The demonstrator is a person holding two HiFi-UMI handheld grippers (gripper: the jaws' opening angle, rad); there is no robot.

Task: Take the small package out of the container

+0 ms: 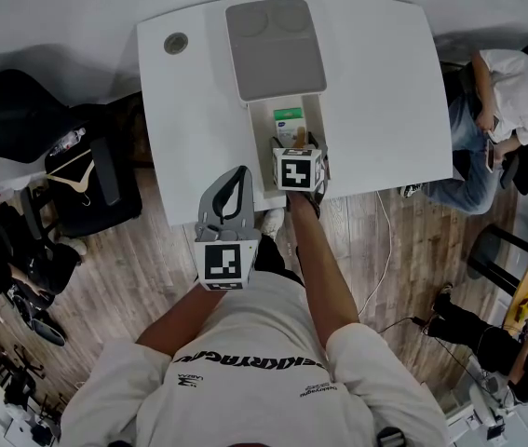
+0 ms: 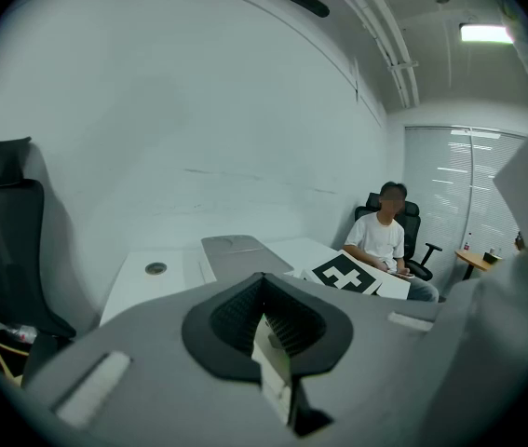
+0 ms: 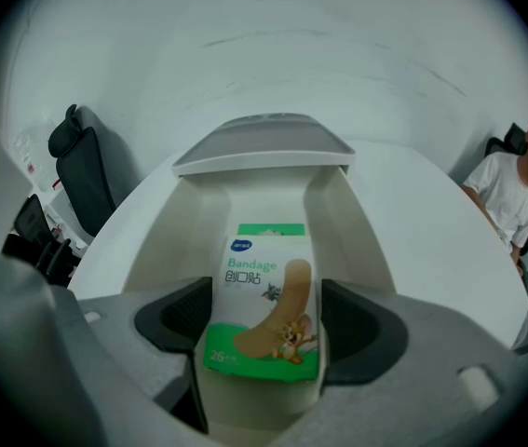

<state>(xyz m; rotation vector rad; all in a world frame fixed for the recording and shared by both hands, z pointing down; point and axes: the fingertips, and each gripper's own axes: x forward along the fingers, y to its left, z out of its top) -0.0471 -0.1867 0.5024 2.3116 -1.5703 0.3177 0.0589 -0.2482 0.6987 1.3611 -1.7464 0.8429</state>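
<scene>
Arm [image 1: 324,268] outstretched, right tool [image 3: 265,335] on package [image 3: 264,301].

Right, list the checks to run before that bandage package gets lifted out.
1. Right hand-held gripper closed on the bandage package: ok.
2. Lid of the container open: ok.
3. Second package behind, outside the jaws: ok.
4. Left hand-held gripper shut, empty, away from the container: ok.
5. Held package off the container floor: cannot tell.
</scene>
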